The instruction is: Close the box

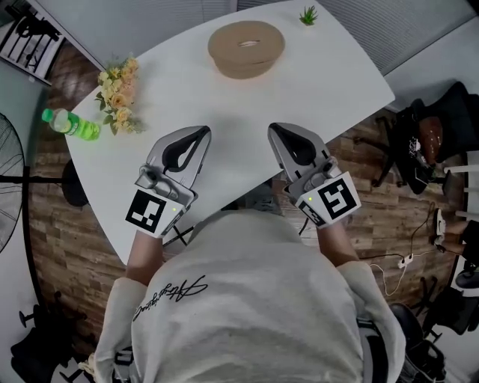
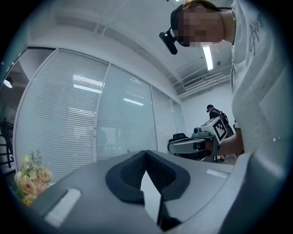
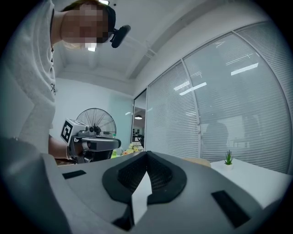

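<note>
Hovering above the near tabletop (image 1: 224, 105), the left gripper (image 1: 202, 132) and right gripper (image 1: 274, 129) are holding their jaws together, empty. The far box (image 1: 246, 46) is appearing already lidded; any next move likely calls for reaching across to it.

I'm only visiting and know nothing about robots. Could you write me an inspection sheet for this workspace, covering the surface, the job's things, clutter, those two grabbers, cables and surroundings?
Surface: white table, bare across the middle.
Job's things: round tan box near the far edge, with a slotted top on it; whether it is fully closed cannot be told.
Clutter: flower bunch and green bottle at the left edge; small potted plant at the far edge.
Grippers: left gripper and right gripper both shut and empty, over the near edge, well apart from the box.
Cables: white cable on the floor at the right.
Surroundings: wooden floor, fan, office chairs.
</note>
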### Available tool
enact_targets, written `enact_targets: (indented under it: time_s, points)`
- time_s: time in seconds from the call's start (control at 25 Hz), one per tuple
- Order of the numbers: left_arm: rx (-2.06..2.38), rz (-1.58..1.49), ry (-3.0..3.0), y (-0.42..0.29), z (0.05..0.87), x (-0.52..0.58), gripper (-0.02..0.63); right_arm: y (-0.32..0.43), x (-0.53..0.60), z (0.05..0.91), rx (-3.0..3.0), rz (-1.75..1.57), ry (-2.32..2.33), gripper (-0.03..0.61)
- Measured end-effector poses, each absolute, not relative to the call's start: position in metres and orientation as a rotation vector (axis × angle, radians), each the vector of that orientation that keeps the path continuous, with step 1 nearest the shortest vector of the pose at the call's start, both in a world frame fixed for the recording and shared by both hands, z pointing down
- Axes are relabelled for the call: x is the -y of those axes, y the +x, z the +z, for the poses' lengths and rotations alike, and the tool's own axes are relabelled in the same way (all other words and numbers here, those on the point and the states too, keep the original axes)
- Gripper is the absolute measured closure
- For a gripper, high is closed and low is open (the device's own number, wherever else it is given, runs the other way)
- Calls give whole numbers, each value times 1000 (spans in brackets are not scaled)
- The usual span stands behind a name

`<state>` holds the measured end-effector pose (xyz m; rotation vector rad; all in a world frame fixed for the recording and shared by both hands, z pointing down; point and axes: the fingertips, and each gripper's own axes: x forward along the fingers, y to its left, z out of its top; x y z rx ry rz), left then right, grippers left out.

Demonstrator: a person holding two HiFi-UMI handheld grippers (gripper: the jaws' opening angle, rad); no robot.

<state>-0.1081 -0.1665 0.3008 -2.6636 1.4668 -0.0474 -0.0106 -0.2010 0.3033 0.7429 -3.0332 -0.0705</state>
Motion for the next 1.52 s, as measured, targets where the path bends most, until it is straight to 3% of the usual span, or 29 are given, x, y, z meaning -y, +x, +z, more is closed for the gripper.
enact_targets:
  time_s: [1.52]
  points:
    - [-1419, 1, -2642, -107, 289, 153, 614, -17, 177, 296, 3017, -109, 753, 578]
